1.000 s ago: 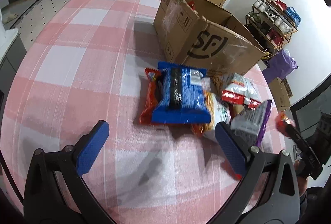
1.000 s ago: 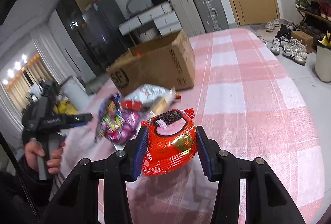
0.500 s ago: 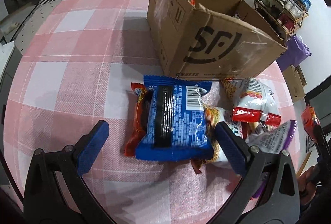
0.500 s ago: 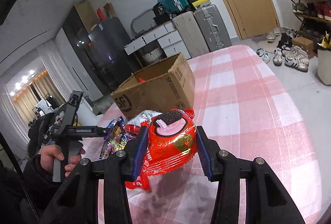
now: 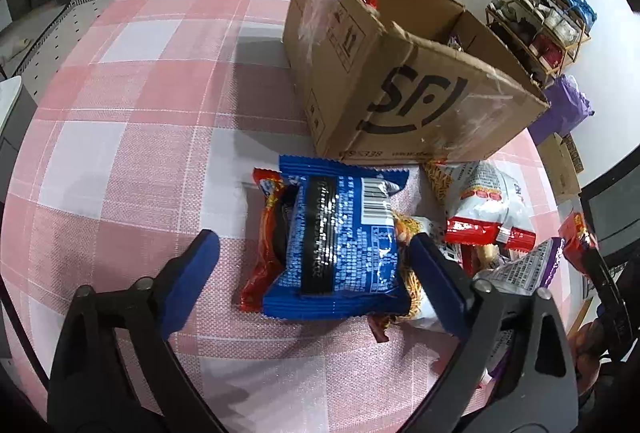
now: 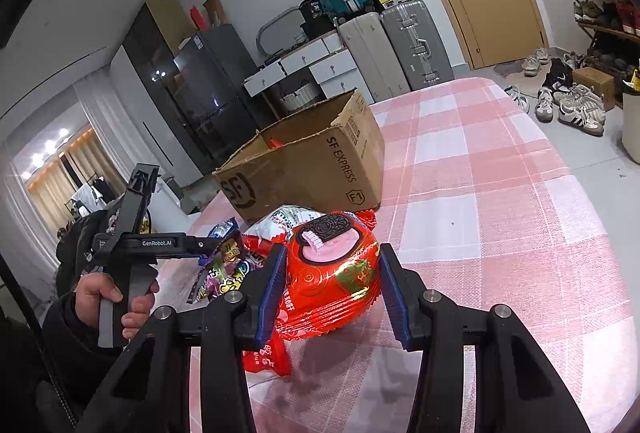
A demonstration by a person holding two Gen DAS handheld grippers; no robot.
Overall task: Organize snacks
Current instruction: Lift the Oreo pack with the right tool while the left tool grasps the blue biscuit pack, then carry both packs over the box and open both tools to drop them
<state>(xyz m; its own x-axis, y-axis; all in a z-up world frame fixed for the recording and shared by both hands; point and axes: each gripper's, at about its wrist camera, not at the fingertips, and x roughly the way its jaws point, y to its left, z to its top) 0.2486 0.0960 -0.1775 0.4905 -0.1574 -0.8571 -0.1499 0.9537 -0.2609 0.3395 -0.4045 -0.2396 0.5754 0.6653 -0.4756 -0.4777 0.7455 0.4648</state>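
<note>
Left tongs point(image 5: 316, 273) spread wide, holding nothing; blue pads straddle the blue snack packet point(image 5: 340, 241) without touching it. Packet lies seam-up, barcode at its far end, stacked on a red wrapper point(image 5: 266, 229) to the left and a noodle-print bag point(image 5: 412, 297) to the right. A white-and-red bag point(image 5: 486, 209) sits further right, a purple pouch point(image 5: 528, 269) beside the right pad.

Right tongs point(image 6: 332, 289) clamped on a red cookie pack point(image 6: 334, 273), held above the tabletop point(image 6: 500, 233); pack puffy, glossy foil, its crimped tail hanging below the pads.

Cardboard box point(image 5: 400, 73) stands just beyond the pile, open-topped, taped and scuffed, some packets already inside.

Risks, as judged:
- Left pads closing may pinch the red wrapper or noodle bag along with the blue packet, dragging the stack.
- Slick, air-filled film could squirt out under squeeze; hard squeeze may crush contents.
- Red pack gripped on its bulge could slip during the carry to the box.
- Checked tablecloth looks soft; low pads could snag it.
</note>
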